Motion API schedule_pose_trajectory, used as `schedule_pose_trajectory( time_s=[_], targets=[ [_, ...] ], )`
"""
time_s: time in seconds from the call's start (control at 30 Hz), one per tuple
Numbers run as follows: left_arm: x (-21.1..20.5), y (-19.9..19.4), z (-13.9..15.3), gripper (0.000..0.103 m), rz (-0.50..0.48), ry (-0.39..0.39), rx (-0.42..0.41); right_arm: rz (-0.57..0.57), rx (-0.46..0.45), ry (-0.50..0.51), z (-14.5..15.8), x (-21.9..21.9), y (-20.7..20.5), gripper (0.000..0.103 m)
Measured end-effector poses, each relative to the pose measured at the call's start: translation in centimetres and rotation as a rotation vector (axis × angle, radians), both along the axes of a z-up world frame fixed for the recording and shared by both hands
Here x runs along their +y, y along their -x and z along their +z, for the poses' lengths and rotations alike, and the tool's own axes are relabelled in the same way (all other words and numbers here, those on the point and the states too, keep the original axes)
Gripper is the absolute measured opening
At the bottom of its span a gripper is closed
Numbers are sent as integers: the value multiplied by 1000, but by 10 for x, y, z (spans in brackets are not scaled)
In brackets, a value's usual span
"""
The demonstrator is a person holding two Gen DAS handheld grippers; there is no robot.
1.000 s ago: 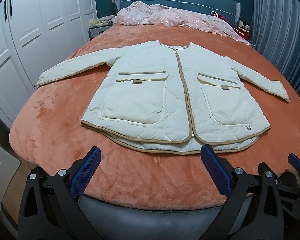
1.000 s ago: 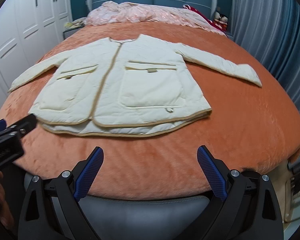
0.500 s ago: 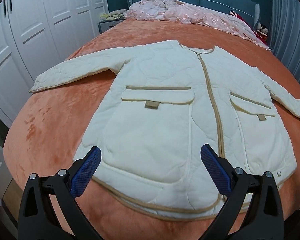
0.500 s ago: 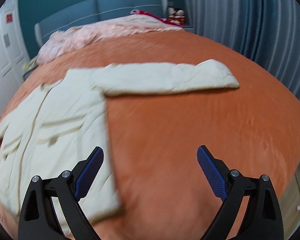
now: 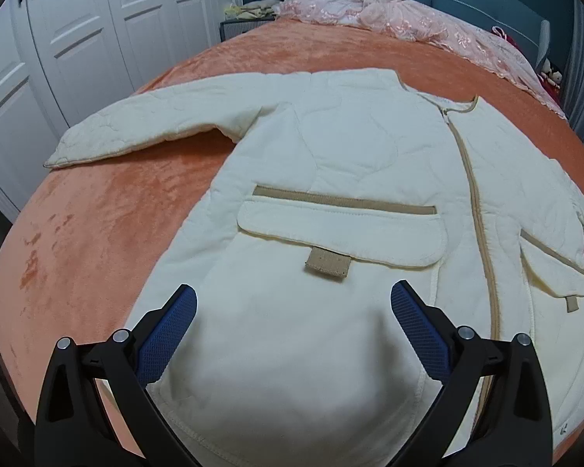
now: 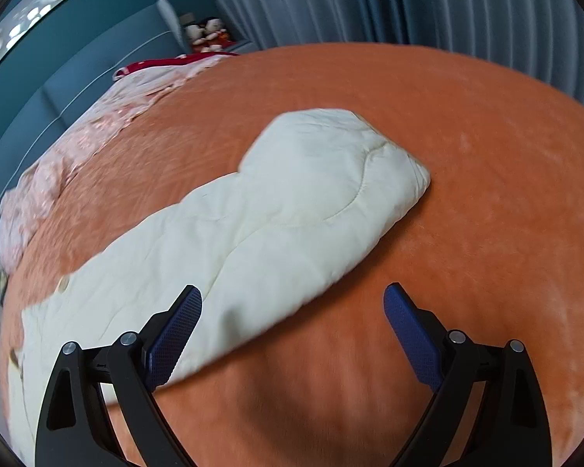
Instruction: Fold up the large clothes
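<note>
Nearest, the left claw [image 5: 290,329] is hanging released over the quilted jacket [image 5: 354,179], lying flat, zipped, on the orange bed [image 5: 97,233]; farther right, the right claw [image 6: 292,327], also spread, is facing the sleeve [image 6: 292,202], probably to fold it inward.

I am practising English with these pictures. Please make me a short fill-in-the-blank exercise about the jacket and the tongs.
1. The cream jacket lies flat on the ____ blanket.
2. The jacket's front zipper is ____.
3. The left tongs are ____ and hold nothing.
4. The right tongs point at the jacket's ____.

Missing words: orange; closed; open; sleeve
</note>
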State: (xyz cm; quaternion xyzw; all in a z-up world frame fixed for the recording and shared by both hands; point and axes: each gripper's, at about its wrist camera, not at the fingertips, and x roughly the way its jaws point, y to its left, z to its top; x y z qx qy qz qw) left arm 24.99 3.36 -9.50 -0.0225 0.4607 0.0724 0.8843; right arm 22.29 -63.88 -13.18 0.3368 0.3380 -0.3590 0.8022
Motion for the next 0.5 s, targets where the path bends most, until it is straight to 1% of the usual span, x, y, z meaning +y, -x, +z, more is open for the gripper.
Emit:
schedule_pose_trajectory(
  time_s=[0.03,0.1,0.17,0.2,0.23,0.27,0.3,0.33,0.37,0.4,0.47,0.5],
  targets=[
    [1,-2,-5,98,3,8,17,-16,-14,-24,-4,-5,-2,93],
    [3,-4,-14,98,12,30,37,-26,-54,-35,-6,-10,-8,93],
    [6,-5,-18,98,25,52,38,-5,-114,-29,-1,-8,-14,81],
    [8,-5,-19,98,29,57,36,11,-120,-17,4,-4,-22,69],
    [9,-5,-19,98,30,59,33,44,-128,-7,9,1,-32,48],
    [10,-5,-18,98,29,54,30,84,-129,1,16,9,-44,35],
    [11,-4,-17,97,27,45,27,118,-123,19,24,21,-57,16],
    [12,-4,-15,97,21,38,23,143,-123,44,34,33,-69,10],
    [14,-5,-14,97,16,35,16,179,-138,68,46,49,-81,10],
    [16,-3,-12,96,15,32,8,235,-174,89,61,71,-95,9],
    [22,-1,-10,96,20,24,2,365,-220,134,89,123,-121,8],
    [26,1,-9,96,25,22,1,465,-243,167,105,162,-138,8]
  ],
)
